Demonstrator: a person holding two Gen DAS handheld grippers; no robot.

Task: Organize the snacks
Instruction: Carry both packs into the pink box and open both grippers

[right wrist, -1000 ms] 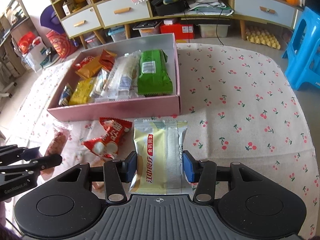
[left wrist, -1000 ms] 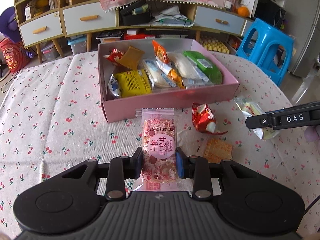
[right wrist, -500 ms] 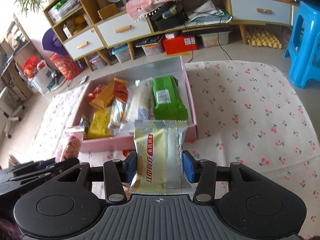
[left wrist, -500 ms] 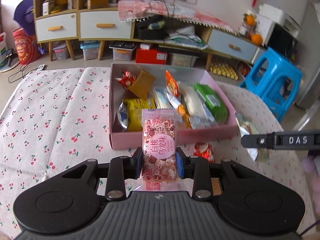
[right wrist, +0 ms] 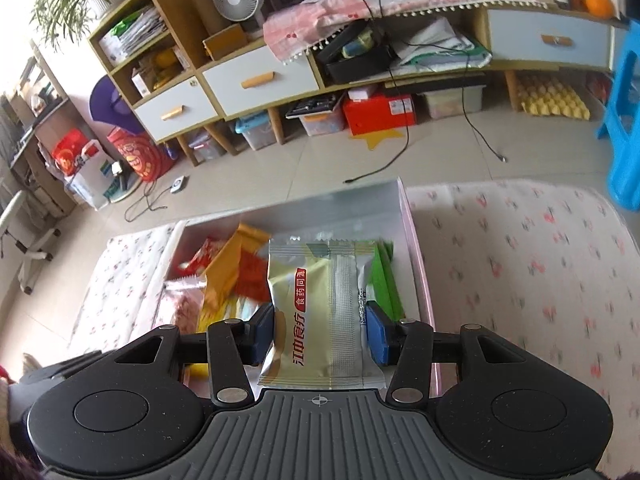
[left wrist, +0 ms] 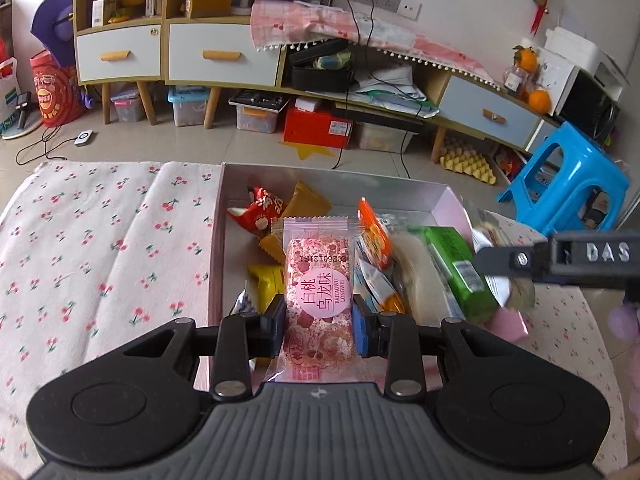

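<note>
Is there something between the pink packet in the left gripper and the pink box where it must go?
Nothing visible blocks it. The left gripper holds the pink packet above the open pink box; only snacks already lying inside are underneath, such as the yellow packet.

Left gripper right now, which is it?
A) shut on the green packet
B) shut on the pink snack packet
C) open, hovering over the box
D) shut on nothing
B: in the left wrist view the left gripper has both pads pressed against the sides of the pink snack packet, held above the pink box.
</note>
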